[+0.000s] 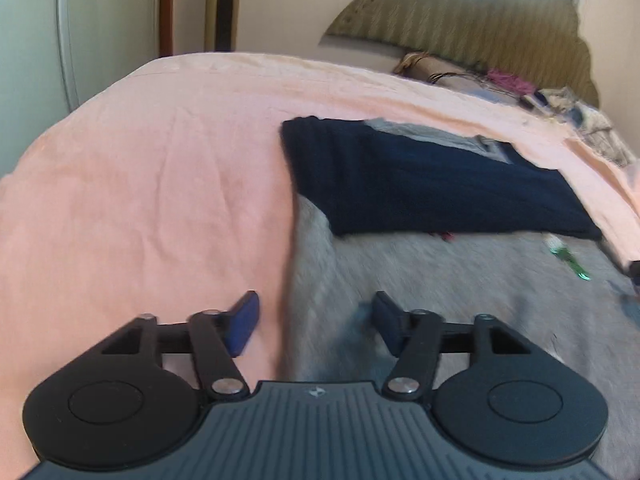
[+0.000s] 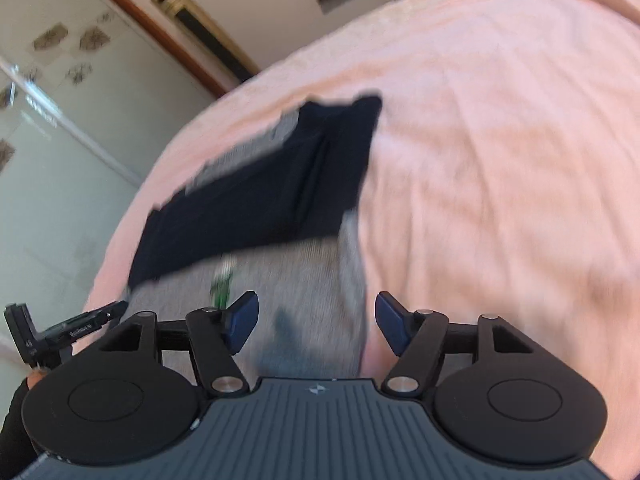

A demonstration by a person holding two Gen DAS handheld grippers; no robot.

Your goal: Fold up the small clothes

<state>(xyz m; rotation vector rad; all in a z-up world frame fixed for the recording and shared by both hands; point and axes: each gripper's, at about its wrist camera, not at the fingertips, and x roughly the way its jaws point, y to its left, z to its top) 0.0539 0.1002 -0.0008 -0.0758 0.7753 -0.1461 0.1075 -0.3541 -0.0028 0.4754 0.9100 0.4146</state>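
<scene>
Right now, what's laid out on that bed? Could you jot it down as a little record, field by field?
surface: pink bedsheet
garment: grey garment lying flat, with a navy part at its far end
small detail: green mark on the grey cloth, too blurred to identify
left gripper: open, nothing between its pads, above the grey cloth's edge
right gripper: open, holding nothing
background: padded headboard, clutter beside it

Two garments lying on one pink bedsheet (image 1: 140,184), one grey garment (image 1: 460,300) at 6 o'clock, one navy garment (image 1: 420,184) overlapping it at 12 o'clock, one green print (image 1: 568,260) showing on the grey, two grippers, left gripper (image 1: 316,322), right gripper (image 2: 316,322), one headboard (image 1: 480,28) standing at 1 o'clock
</scene>
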